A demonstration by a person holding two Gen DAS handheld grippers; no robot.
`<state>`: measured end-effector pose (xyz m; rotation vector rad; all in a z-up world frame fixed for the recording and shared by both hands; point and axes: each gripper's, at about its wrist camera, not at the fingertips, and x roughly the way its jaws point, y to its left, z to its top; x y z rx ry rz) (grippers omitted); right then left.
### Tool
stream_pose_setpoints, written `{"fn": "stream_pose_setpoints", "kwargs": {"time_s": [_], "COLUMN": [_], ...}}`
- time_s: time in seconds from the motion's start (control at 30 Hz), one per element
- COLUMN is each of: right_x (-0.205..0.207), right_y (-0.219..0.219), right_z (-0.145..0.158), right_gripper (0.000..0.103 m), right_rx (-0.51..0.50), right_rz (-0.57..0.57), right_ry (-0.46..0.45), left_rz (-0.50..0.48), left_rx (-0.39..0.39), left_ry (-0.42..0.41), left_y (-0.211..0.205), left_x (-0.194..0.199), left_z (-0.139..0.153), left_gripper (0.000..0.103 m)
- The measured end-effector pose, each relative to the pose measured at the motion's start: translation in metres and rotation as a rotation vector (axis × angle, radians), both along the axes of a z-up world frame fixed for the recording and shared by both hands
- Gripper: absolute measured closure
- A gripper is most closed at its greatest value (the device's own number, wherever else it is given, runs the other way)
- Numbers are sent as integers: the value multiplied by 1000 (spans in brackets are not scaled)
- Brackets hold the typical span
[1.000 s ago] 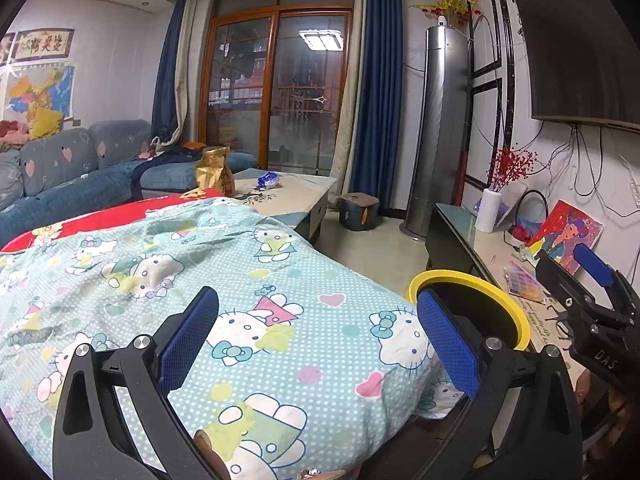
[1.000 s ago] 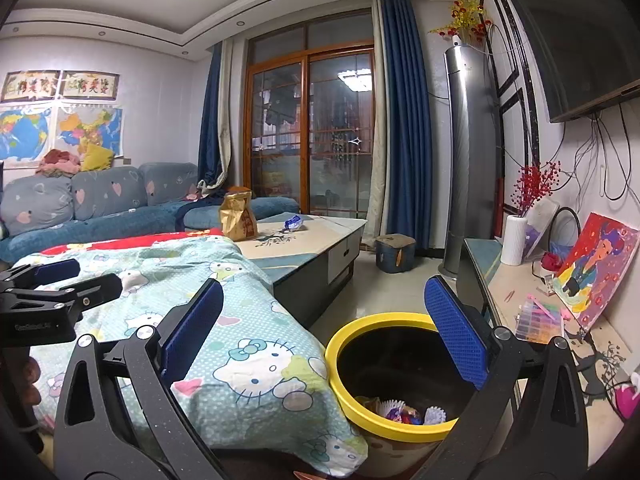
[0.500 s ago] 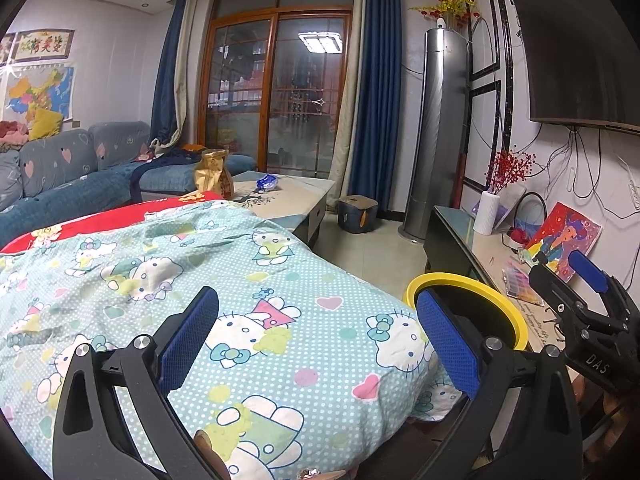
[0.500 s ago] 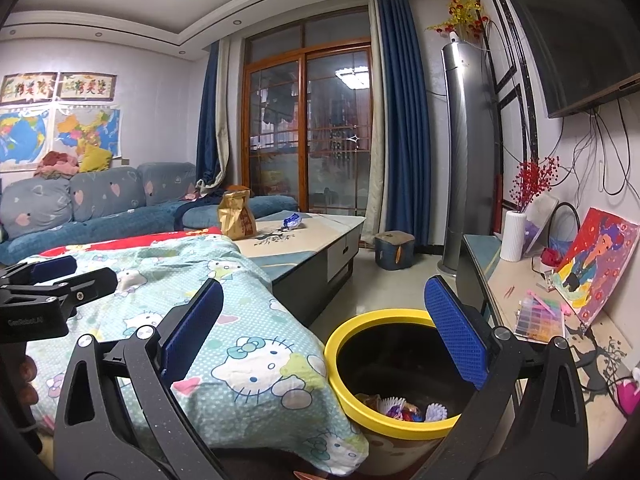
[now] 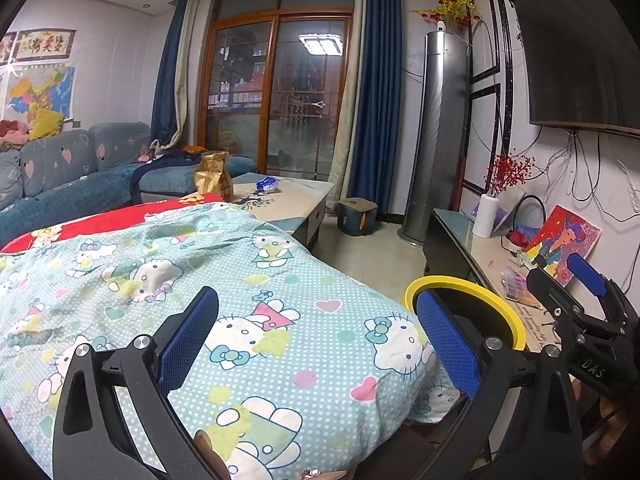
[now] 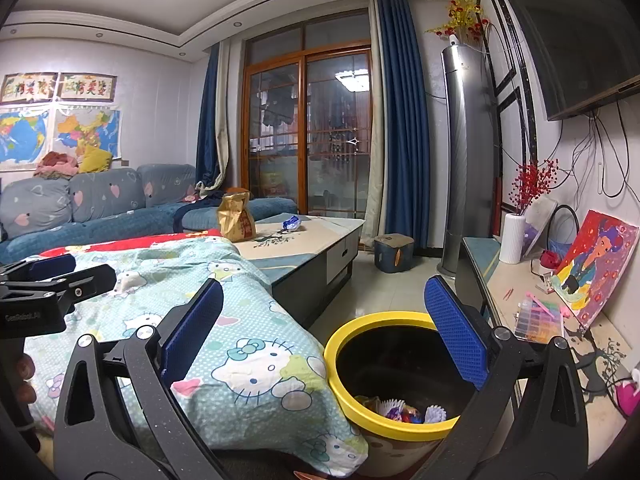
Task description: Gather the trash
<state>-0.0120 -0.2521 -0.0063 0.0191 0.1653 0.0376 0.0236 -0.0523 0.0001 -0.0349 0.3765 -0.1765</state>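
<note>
Over the last second both views barely shift; no pickup is under way. Lower frame: left gripper (image 5: 316, 344) and right gripper (image 6: 324, 332) both gape wide, empty, touching nothing. Lower centre: yellow-rimmed bin (image 6: 344, 384) already holds wrappers (image 6: 404, 412). Beyond the quilt (image 5: 248, 280), mid-frame: a blue wrapper (image 6: 291, 223) and a paper bag (image 6: 236, 218) remain on the table (image 6: 320, 236).

In the left wrist view, the right gripper (image 5: 576, 280) is drifting lower and leftward along the right edge, closing in on the yellow-rimmed bin (image 5: 506, 312). In the right wrist view, the left gripper (image 6: 60, 276) is creeping slightly rightward over the patterned blanket (image 6: 248, 360), and the bin (image 6: 344, 376) is sliding a touch left and down in frame.
</note>
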Motion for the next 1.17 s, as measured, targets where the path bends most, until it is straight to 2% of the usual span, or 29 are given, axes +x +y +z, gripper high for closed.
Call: {"fn": "stream_pose_setpoints", "kwargs": {"time_s": [0.73,0.87,0.97,1.03,1.1,1.17], "right_x": [-2,-2,6,19,37,60], "right_y": [0,6,30,58,104,179], "right_z": [0,5,19,30,39,41], "right_gripper": [10,10,10,10,10,10], "right_rx": [3,-2,42,66,82,32], "right_rz": [-10,-6,83,188,356,523], "right_ry": [10,-10,-3,30,96,222], "left_rz": [-6,5,33,104,272,451], "left_rx": [7,-17,-70,-99,-109,-92], "left_ry": [10,37,80,116,174,213], "left_y": [-9,3,32,66,125,180], "left_x": [-1,3,2,2,1,-3], "left_z": [2,-2,-3,-5,-13,-21], "left_gripper": [6,6,6,6,6,6]}}
